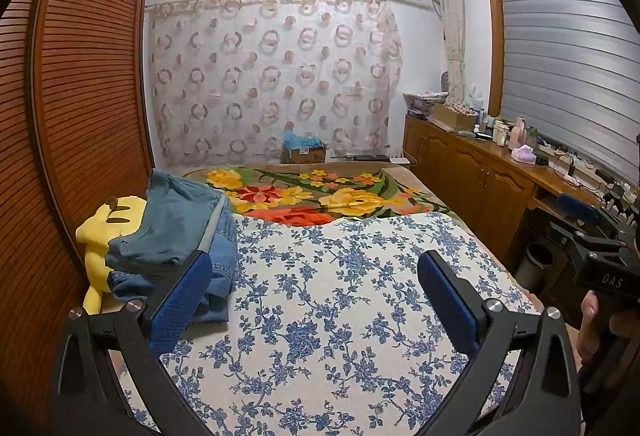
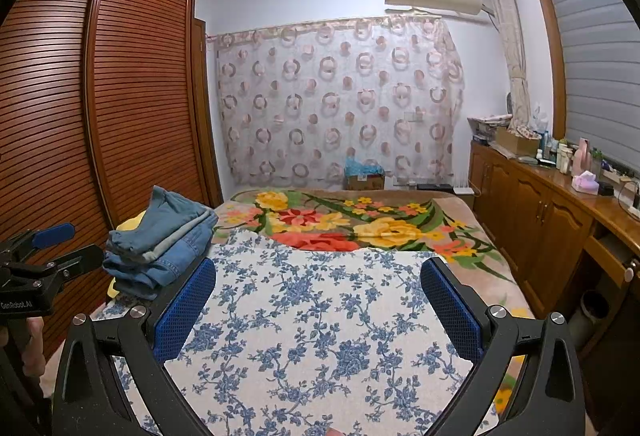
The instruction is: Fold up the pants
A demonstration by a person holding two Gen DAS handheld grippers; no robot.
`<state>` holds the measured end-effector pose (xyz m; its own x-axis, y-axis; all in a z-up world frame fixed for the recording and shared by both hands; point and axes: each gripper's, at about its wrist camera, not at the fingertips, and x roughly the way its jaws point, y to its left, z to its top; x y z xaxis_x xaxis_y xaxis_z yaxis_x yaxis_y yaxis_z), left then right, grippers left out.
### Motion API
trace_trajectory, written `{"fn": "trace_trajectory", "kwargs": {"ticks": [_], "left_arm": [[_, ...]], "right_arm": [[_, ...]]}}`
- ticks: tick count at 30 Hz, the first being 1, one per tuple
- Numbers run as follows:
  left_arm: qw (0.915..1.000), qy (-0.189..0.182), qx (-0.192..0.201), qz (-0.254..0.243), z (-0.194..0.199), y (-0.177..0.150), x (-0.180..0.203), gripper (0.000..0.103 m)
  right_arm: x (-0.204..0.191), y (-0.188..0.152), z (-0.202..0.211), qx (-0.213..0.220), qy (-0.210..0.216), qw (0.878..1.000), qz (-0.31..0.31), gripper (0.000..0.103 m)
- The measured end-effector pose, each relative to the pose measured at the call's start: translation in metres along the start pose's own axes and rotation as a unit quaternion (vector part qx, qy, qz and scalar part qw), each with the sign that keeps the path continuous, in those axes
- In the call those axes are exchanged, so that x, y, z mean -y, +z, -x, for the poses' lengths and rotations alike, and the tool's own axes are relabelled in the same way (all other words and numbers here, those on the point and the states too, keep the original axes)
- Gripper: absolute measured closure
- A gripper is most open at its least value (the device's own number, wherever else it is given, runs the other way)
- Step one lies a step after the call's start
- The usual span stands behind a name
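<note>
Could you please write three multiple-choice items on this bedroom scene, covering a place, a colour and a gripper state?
1. Where does the stack of folded jeans lie?
A. on the bed's left side, by the wardrobe
B. on the dresser
C. on the floor

2. What colour is the plush toy beside the stack?
A. red
B. yellow
C. white

3. How does the left gripper stand?
A. shut on jeans
B. shut, empty
C. open, empty

Key: 1 A, the wardrobe stands alongside; 2 B, yellow shows beside the denim; 3 C, only floral sheet shows between its fingers.
</note>
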<state>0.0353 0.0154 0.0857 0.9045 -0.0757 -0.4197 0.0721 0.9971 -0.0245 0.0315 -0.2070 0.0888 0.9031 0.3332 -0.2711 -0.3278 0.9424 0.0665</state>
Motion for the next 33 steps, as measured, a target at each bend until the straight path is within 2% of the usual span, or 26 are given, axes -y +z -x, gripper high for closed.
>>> {"fn": "trace_trajectory", "kwargs": {"ticks": [33], "left_arm": [[1.0000,0.000,0.001,0.000,0.0005,-0.0012,-0.0004,0.000]], "right_arm": [[-0.0006,-0.0017,-0.0003,0.001,0.000,1.000,0.000,0.001]]}}
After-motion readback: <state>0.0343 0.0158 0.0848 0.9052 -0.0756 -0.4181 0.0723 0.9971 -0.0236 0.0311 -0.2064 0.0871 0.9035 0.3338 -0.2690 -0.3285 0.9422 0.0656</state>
